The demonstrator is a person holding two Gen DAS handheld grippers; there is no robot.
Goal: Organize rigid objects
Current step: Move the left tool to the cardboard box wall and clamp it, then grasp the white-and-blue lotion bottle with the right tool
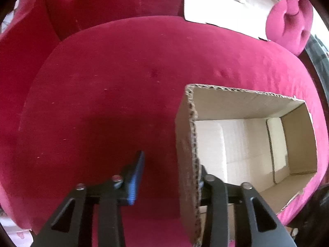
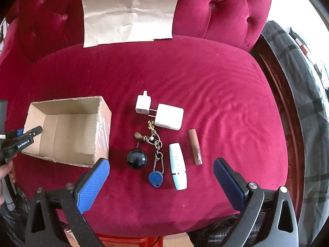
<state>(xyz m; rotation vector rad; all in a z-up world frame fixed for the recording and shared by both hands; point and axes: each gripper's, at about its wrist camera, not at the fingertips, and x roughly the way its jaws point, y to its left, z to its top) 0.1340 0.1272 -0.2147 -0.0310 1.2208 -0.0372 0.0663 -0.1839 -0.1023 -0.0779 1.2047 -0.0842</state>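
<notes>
The left gripper [image 1: 168, 177] straddles the near-left wall of the cardboard box [image 1: 242, 107]: its blue-padded left finger [image 1: 135, 181] stands outside the wall with a visible gap to it, while the right finger sits inside the box, its pad hidden by the wall. Whether the pads press on the cardboard cannot be told. In the right wrist view, this gripper [image 2: 30, 132] reaches over the box's left rim.

The right gripper [image 2: 161, 182] stands wide open, holding nothing, above the seat cushion [image 2: 226, 82].

Between and beyond its fingers lie a blue key fob [image 2: 156, 179] on a keyring, a black round object [image 2: 136, 159], a white tube [image 2: 178, 165], a brown lipstick [image 2: 195, 146] and two white chargers [image 2: 169, 116], [image 2: 143, 105].

The open, empty box stands to their left, well apart from the lipstick.

A creased paper sheet [image 2: 129, 14] leans on the tufted backrest.
</notes>
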